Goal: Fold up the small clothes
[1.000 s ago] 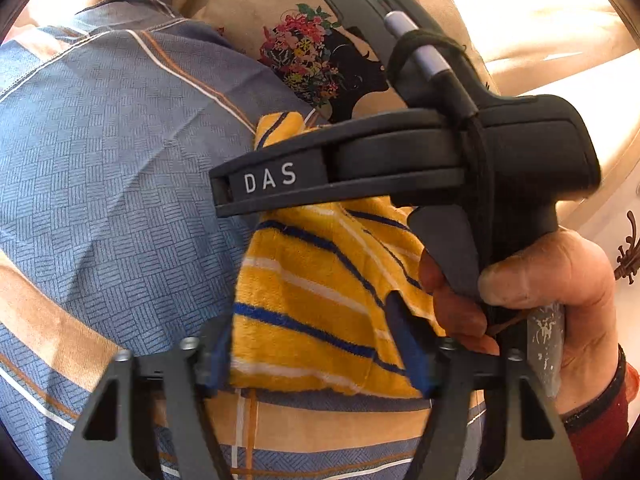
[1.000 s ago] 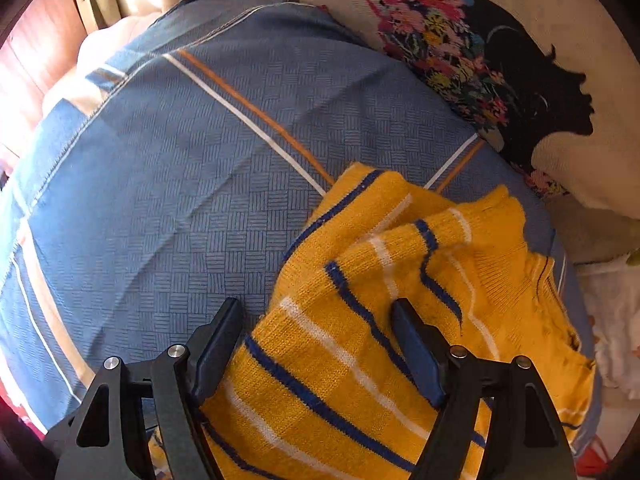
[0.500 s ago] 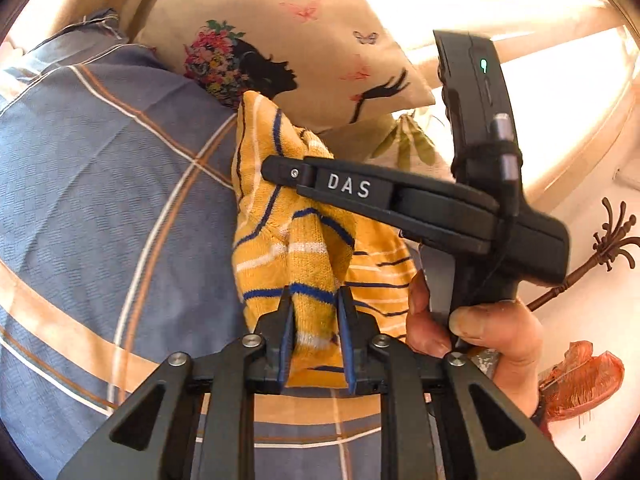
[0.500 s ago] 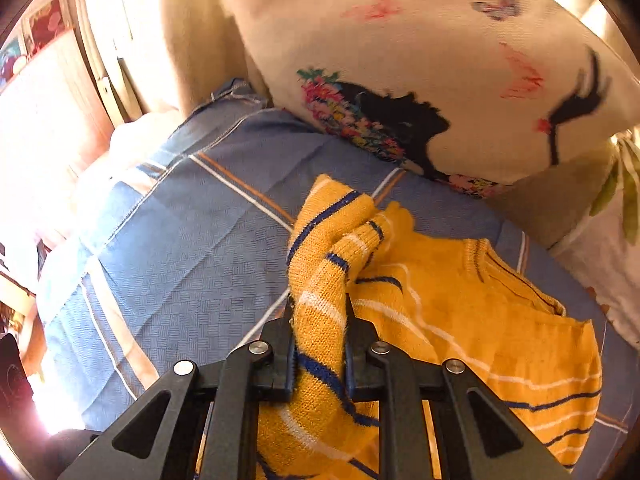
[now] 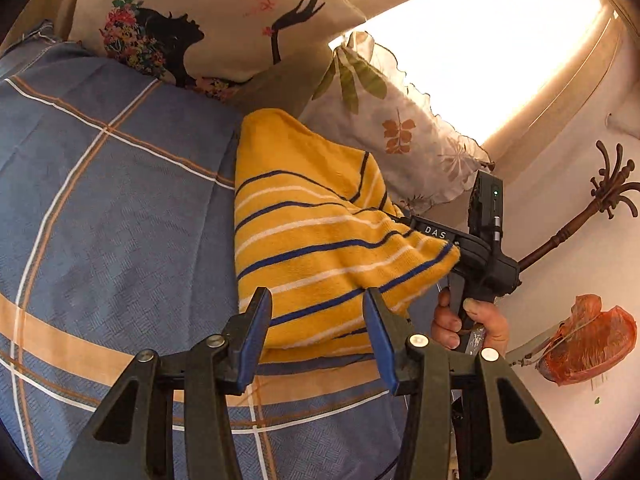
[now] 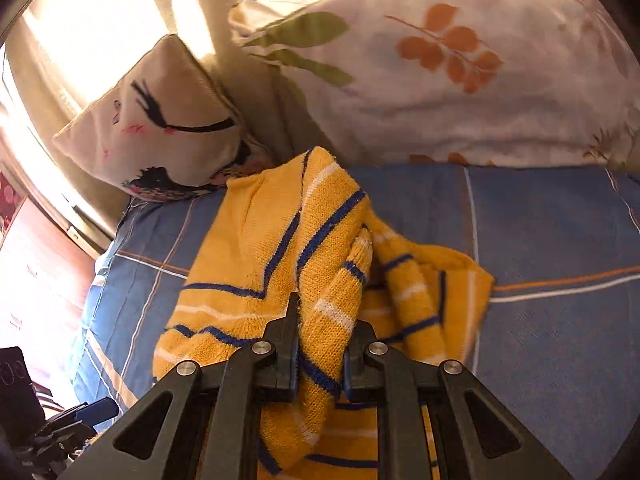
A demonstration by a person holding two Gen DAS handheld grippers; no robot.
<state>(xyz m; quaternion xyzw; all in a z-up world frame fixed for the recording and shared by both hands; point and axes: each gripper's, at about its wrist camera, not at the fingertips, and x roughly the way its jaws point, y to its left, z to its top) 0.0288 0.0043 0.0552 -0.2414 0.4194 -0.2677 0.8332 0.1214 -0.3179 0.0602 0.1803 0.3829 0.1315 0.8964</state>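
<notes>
A small yellow sweater (image 5: pixel 312 240) with blue and white stripes lies folded over on a blue checked bedsheet (image 5: pixel 112 208). My left gripper (image 5: pixel 316 320) is open, its blue-padded fingers on either side of the sweater's near edge, not gripping it. My right gripper (image 6: pixel 320 344) is shut on a bunched fold of the sweater (image 6: pixel 320 264) and holds it raised above the sheet (image 6: pixel 560 320). The right gripper (image 5: pixel 436 236) also shows in the left wrist view at the sweater's right edge, partly hidden under cloth.
A cream pillow with a black silhouette and flowers (image 5: pixel 192 24) and a white leaf-print pillow (image 5: pixel 392 128) lie at the head of the bed. A wall with a dark coat hook (image 5: pixel 600 200) and an orange bag (image 5: pixel 588 344) is to the right.
My left gripper has let go of the sweater and opened. My right gripper stays shut on the cloth and has carried it across, folding the sweater over.
</notes>
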